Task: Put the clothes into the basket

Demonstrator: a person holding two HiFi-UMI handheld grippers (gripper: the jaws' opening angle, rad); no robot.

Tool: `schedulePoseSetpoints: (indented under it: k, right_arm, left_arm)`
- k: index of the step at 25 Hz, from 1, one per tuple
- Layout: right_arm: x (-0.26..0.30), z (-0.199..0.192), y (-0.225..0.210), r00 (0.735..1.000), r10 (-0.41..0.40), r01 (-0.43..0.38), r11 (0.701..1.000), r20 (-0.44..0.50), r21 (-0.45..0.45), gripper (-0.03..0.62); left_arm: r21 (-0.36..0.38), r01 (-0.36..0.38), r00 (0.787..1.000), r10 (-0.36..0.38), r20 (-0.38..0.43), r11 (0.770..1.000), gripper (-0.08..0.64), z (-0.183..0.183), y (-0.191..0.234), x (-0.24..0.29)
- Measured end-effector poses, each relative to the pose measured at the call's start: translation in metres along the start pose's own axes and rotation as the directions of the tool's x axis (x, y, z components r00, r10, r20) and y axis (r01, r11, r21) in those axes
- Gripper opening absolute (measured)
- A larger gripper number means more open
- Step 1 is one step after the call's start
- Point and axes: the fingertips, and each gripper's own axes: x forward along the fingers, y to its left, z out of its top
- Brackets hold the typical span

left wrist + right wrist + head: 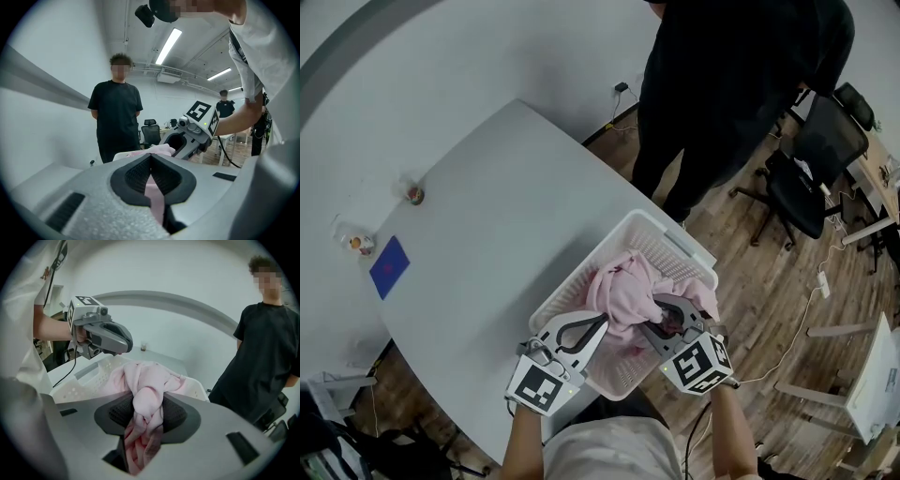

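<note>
A pink garment [628,286] lies bunched over the near side of a white perforated basket [652,230], which stands at the table's near right edge. My left gripper [600,323] is at the basket's left rim, and its pads are shut on a thin fold of the pink garment [154,197]. My right gripper [664,314] reaches in from the right and is shut on a thick twisted bunch of the same pink garment [145,394]. In the right gripper view the basket [89,380] lies just beyond the jaws, with the left gripper [105,336] above its rim.
A person in black [722,84] stands at the far side of the white table [487,216]. An office chair [811,169] is on the wooden floor to the right. A blue square [389,267] and two small objects [414,195] lie at the table's left.
</note>
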Motion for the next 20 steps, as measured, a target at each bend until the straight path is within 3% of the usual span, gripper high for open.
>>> schedulePoseSetpoints:
  k: [11,20]
  right_arm:
    - [0.039,-0.014,0.009,0.991,0.122,-0.122,0.992,-0.056,-0.005,0.172]
    - [0.037,-0.013,0.008,0.992,0.116,-0.117,0.993,-0.050,-0.030,0.172]
  left_arm:
    - [-0.031,0.005,0.998,-0.007,-0.064,1.000,0.005,-0.025,0.002,0.011]
    - [0.000,0.014,0.993,-0.014,-0.116,1.000,0.006,-0.042,0.002,0.015]
